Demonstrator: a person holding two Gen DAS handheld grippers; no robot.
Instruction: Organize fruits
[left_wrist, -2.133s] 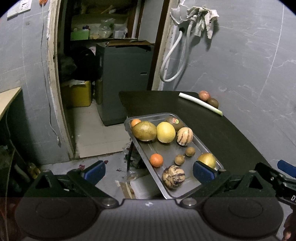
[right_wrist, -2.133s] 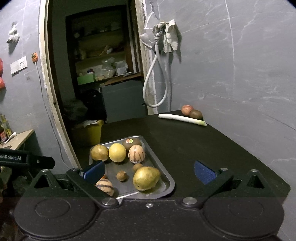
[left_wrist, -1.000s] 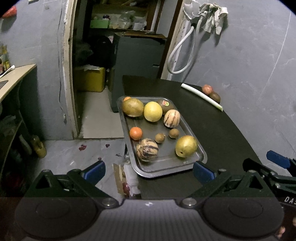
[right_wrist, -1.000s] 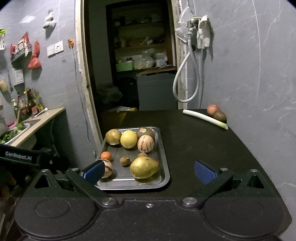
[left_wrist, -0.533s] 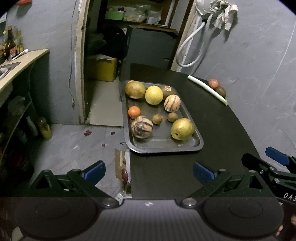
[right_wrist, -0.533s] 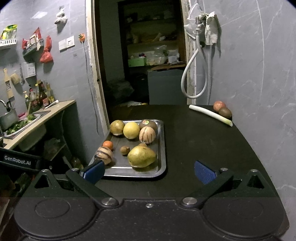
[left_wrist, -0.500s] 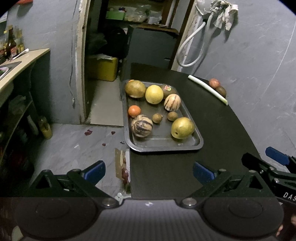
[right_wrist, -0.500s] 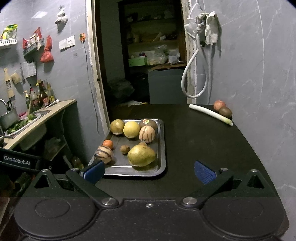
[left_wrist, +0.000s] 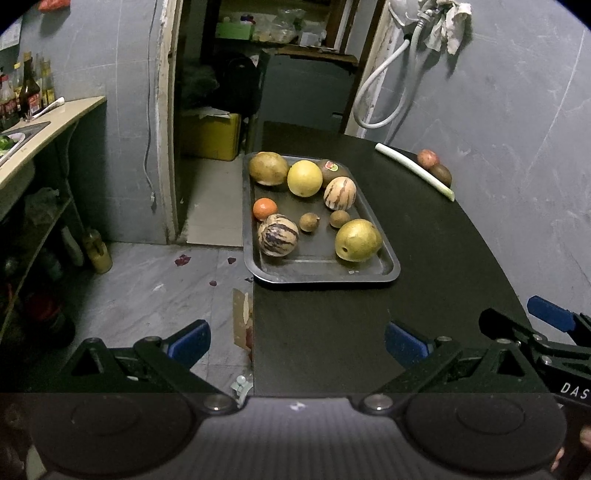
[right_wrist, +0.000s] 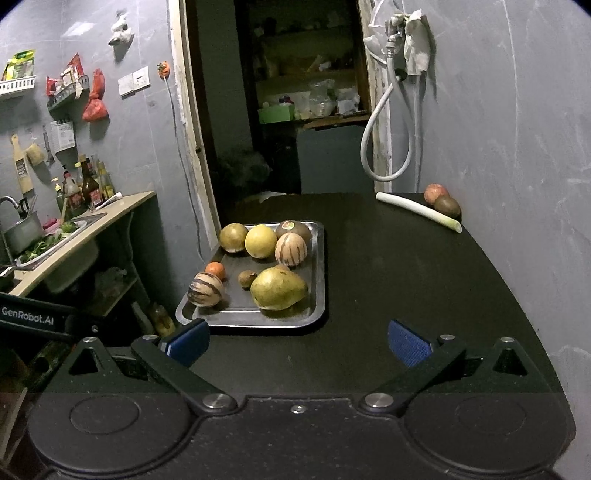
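Observation:
A metal tray (left_wrist: 325, 275) (right_wrist: 320, 258) lies at the left edge of a black table (left_wrist: 424, 258) (right_wrist: 406, 277). On it sit several fruits: a green-yellow pear (left_wrist: 357, 240) (right_wrist: 279, 288), two striped melons (left_wrist: 277, 235) (left_wrist: 340, 193), a yellow round fruit (left_wrist: 304, 178) (right_wrist: 260, 241), a small orange (left_wrist: 264, 208) (right_wrist: 215, 270) and small brown fruits. At the far right of the table a red fruit (left_wrist: 427, 157) (right_wrist: 435, 192) and a brown one (left_wrist: 440, 173) (right_wrist: 447, 206) lie loose by the wall. My left gripper (left_wrist: 297, 341) and right gripper (right_wrist: 297, 341) are both open and empty, well short of the tray.
A white leek stalk (left_wrist: 413, 170) (right_wrist: 419, 211) lies beside the two loose fruits. A grey wall (right_wrist: 517, 166) borders the table's right side. Left of the table the floor (left_wrist: 166, 280) drops away; a counter with bottles (right_wrist: 81, 192) stands farther left. A hose (right_wrist: 384, 140) hangs by the doorway.
Both grippers have drawn back and risen, so the tray looks farther off and more of the table and room shows. Both stay open; no fruit has moved.

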